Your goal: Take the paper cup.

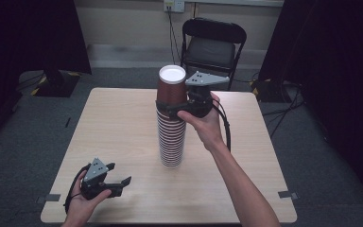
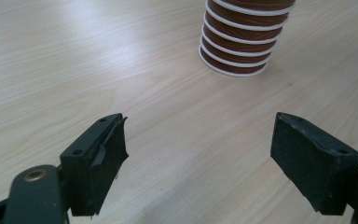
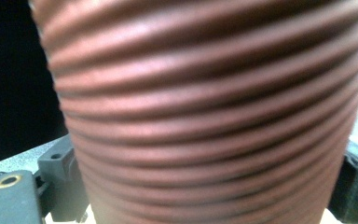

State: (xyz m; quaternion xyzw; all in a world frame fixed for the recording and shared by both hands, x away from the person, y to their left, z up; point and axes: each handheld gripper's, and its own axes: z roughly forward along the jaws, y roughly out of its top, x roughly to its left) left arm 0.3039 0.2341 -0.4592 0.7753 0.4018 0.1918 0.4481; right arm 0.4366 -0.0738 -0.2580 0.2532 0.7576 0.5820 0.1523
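Brown ribbed paper cups (image 1: 171, 137) with white rims stand nested upside down in a tall stack at the middle of the wooden table (image 1: 123, 127). At its top, the right gripper (image 1: 182, 108) clamps the uppermost cup (image 1: 172, 87), white base upward. Near the front left edge, the left gripper (image 1: 118, 182) rests spread wide, holding nothing.

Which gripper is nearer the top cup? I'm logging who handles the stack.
Right. The right gripper has its jaws around the top cup of the stack, while the left gripper sits open, low near the table's front edge.
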